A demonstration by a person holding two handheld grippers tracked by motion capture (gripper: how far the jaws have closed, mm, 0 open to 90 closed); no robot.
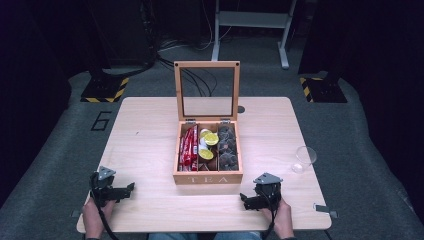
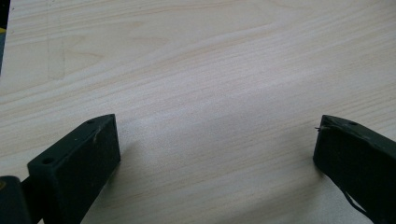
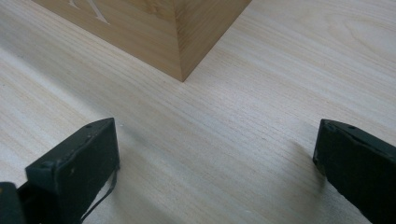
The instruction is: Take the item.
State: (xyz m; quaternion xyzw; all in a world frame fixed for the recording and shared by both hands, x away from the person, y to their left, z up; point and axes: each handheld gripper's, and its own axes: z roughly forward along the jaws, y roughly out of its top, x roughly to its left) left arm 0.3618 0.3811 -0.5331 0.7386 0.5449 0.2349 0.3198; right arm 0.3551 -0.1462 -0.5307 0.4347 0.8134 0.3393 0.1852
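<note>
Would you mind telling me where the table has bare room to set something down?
The table is bare left of the tea box, and between the box and the plastic cup. The near strip between the left gripper and right gripper is free. The box compartments are crowded.

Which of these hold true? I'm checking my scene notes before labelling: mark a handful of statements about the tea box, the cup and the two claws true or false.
1. The tea box has its lid standing open. True.
2. The clear plastic cup sits inside the box. False: it stands on the table, right of the box.
3. The left claw is open over bare wood. True.
4. The right claw grips a red packet. False: it is open and empty; the red packets lie in the box's left compartment.
5. The right claw's jaws point toward a corner of the box. True.
</note>
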